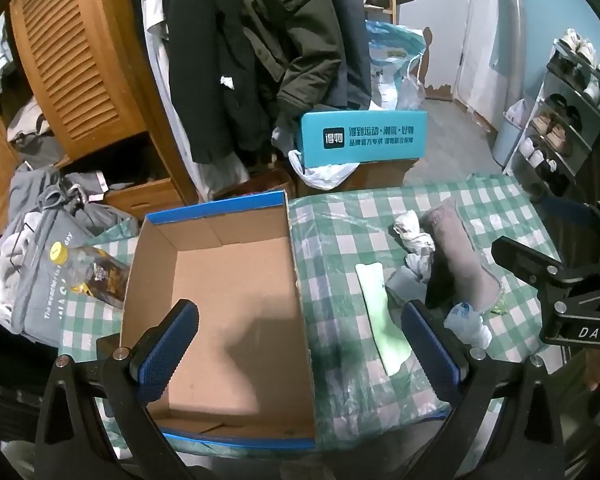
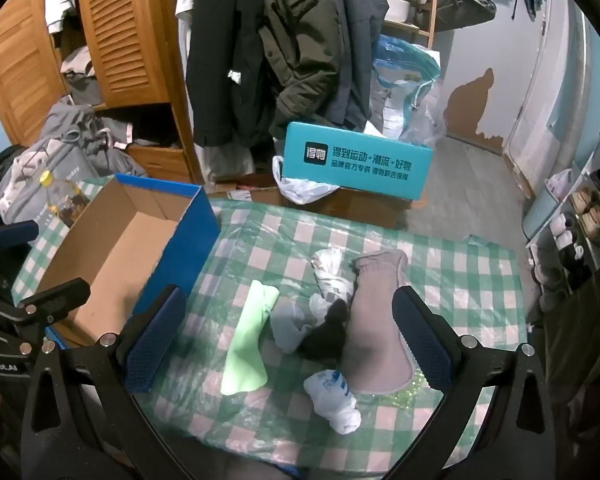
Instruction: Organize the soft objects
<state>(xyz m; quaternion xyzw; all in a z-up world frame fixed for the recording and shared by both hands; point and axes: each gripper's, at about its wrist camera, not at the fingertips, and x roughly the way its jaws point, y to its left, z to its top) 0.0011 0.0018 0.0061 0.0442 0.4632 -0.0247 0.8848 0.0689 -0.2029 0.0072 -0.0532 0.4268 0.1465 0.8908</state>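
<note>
An open blue cardboard box [image 1: 228,304] [image 2: 140,240], with nothing inside, sits on the left of the checked table. To its right lie several socks: a light green one [image 2: 248,344] [image 1: 382,316], a grey-brown one [image 2: 376,320] [image 1: 464,264], a black one [image 2: 328,336], a pale grey one [image 2: 288,326], a crumpled white one [image 2: 332,276] [image 1: 414,240] and a white one with blue print [image 2: 332,398] [image 1: 468,320]. My left gripper [image 1: 300,344] is open above the box's right wall. My right gripper [image 2: 288,332] is open above the sock pile, holding nothing.
A bottle with a yellow cap [image 1: 88,268] lies left of the box, beside grey clothes [image 1: 40,248]. A teal box [image 2: 356,164] stands behind the table below hanging coats [image 2: 284,48]. A shoe rack [image 1: 568,120] is at the right, a wooden wardrobe [image 2: 128,32] at the left.
</note>
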